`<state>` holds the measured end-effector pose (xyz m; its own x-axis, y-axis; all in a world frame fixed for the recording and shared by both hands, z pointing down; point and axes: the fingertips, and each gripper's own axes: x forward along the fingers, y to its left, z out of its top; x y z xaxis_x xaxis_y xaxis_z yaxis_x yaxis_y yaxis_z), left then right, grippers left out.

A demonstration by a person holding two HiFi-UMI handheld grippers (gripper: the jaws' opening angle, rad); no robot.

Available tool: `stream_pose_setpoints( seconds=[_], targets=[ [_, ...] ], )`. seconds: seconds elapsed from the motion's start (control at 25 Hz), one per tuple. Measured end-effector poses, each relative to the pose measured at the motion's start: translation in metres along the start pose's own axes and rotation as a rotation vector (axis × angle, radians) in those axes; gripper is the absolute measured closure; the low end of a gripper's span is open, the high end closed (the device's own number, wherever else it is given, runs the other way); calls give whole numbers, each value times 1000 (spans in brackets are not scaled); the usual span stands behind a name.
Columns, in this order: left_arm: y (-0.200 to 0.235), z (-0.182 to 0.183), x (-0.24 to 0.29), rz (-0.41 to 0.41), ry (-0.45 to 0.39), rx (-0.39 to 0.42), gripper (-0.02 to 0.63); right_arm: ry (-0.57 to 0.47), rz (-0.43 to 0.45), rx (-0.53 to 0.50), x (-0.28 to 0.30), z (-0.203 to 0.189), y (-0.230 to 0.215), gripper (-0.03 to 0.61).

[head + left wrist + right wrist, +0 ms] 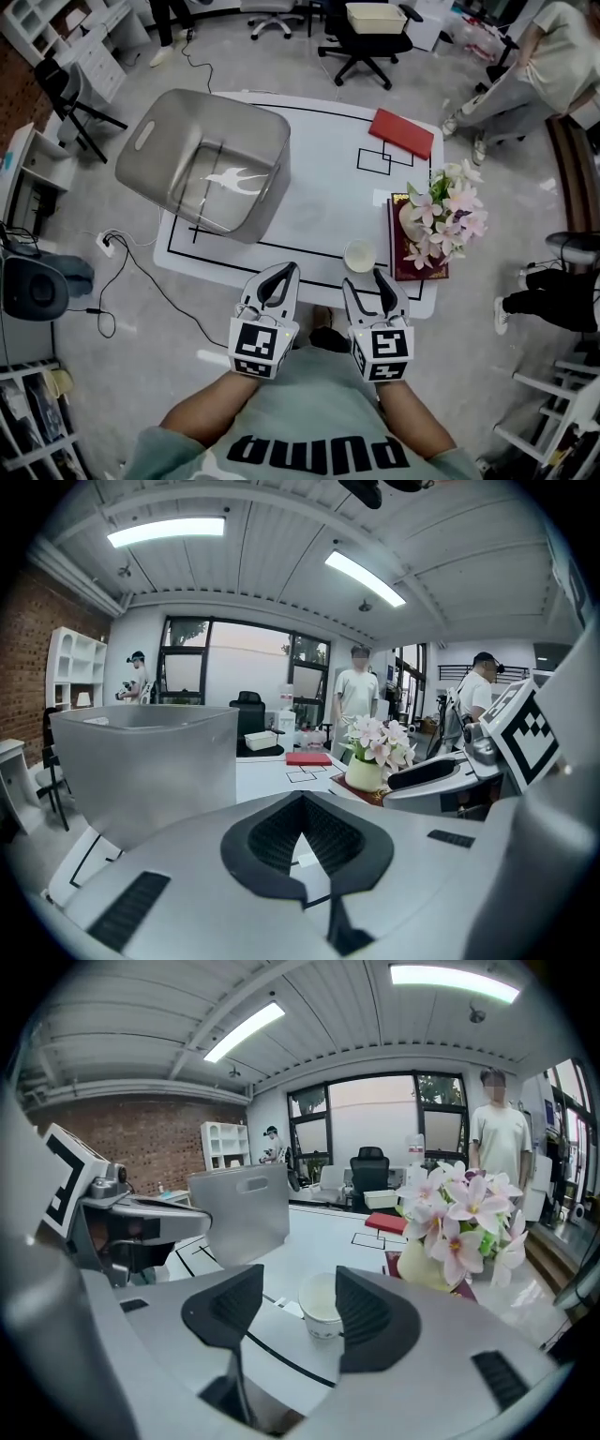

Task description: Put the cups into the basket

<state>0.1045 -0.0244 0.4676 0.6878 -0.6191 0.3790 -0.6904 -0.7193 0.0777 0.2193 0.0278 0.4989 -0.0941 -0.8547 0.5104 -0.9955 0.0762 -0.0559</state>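
Observation:
A white paper cup (359, 255) stands near the front edge of the white table (319, 197); in the right gripper view the cup (322, 1305) is just beyond the jaws. My right gripper (363, 278) is open right before the cup, and its pads are clear of it (300, 1283). My left gripper (289, 269) is beside it on the left, shut with nothing held (302, 799). The grey translucent basket (202, 159) sits on the table's far left corner, also seen in the left gripper view (141, 761) and the right gripper view (239, 1208).
A vase of pink flowers (441, 216) stands on a dark red book right of the cup. A red book (401, 133) lies at the far right corner. Office chairs (370, 37) and people stand beyond the table. Cables (122, 272) lie on the floor left.

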Motion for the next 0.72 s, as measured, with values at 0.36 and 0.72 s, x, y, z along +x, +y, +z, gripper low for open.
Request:
stream_pose_setpoints(
  seconds=[0.36, 0.72],
  targets=[
    [-10, -25, 39, -1, 62, 16, 609, 83, 43, -51, 33, -26, -24, 256],
    [-8, -41, 65, 69, 117, -33, 608, 129, 141, -87, 59, -42, -31, 224]
  ],
)
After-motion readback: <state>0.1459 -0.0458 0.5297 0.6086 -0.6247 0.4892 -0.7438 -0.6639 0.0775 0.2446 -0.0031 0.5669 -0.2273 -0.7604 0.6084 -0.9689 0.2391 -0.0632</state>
